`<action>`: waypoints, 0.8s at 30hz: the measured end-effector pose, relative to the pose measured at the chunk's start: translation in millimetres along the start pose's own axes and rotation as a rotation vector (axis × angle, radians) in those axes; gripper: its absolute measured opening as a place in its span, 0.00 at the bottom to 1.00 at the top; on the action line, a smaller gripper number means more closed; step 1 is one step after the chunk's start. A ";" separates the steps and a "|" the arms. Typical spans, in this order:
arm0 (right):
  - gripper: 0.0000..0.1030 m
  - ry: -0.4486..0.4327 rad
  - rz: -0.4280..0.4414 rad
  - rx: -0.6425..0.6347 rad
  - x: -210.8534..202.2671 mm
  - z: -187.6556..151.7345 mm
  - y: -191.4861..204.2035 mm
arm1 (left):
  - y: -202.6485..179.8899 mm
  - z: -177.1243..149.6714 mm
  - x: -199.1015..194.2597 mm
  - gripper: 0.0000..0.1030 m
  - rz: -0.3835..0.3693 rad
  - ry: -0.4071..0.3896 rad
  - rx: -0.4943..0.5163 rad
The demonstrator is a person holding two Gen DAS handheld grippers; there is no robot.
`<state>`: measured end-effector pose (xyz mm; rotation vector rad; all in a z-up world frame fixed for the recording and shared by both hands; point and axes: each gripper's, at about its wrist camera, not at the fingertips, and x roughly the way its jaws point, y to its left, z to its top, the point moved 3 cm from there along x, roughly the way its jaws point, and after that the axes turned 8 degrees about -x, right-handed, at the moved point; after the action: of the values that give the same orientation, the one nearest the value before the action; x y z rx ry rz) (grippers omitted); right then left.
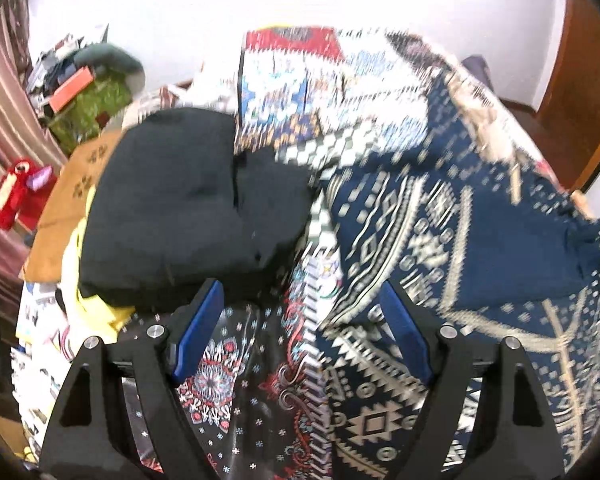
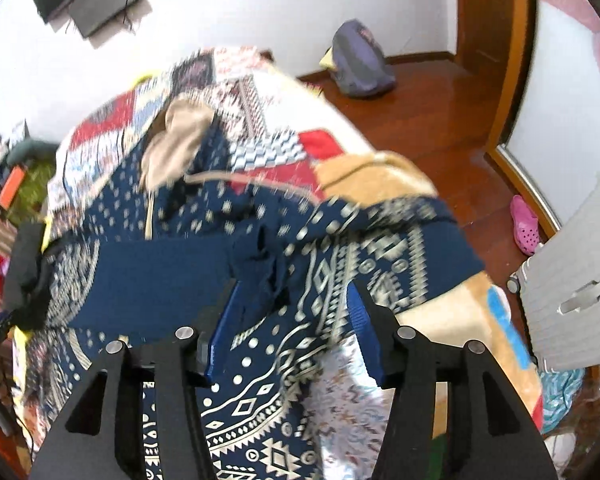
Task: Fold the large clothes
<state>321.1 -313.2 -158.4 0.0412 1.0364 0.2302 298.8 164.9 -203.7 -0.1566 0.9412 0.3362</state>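
Both claws are hanging released above the navy patterned garment (image 2: 284,360), left gripper (image 1: 304,332) and right gripper (image 2: 288,328) gripping nothing, garment lying rumpled beside the black folded pile (image 1: 188,208); judging next grab should be taking two matching edge corners, pulling taut.

Navy patterned garment (image 2: 260,248) blurred (motion), bottom edge cut off

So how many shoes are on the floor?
1: a pink clog on the wooden floor, right of the bed by the door frame. Its pair may be hidden.
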 end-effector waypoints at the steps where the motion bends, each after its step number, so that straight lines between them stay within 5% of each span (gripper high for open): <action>1: 0.53 -0.017 -0.005 0.013 -4.6 2.8 -6.0 | -2.5 4.9 -4.8 0.79 -0.011 -0.013 0.001; 7: 0.56 -0.057 -0.037 0.125 -9.8 4.8 -45.2 | -35.6 32.0 -23.8 0.79 -0.125 -0.059 0.006; 12: 0.56 0.017 -0.016 0.273 24.8 -13.4 -88.9 | -71.7 37.7 -8.5 0.79 -0.182 -0.015 0.031; 19: 0.56 0.128 0.020 0.468 83.9 -36.8 -133.4 | -117.7 20.1 28.2 0.79 -0.201 0.063 0.097; 24: 0.56 0.101 0.023 0.533 106.9 -28.7 -148.6 | -131.9 9.2 53.2 0.79 -0.190 0.112 0.127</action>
<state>373.9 -438.0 -284.9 0.5279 1.1751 -0.0295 380.8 55.3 -243.5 -0.1484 1.0470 0.0928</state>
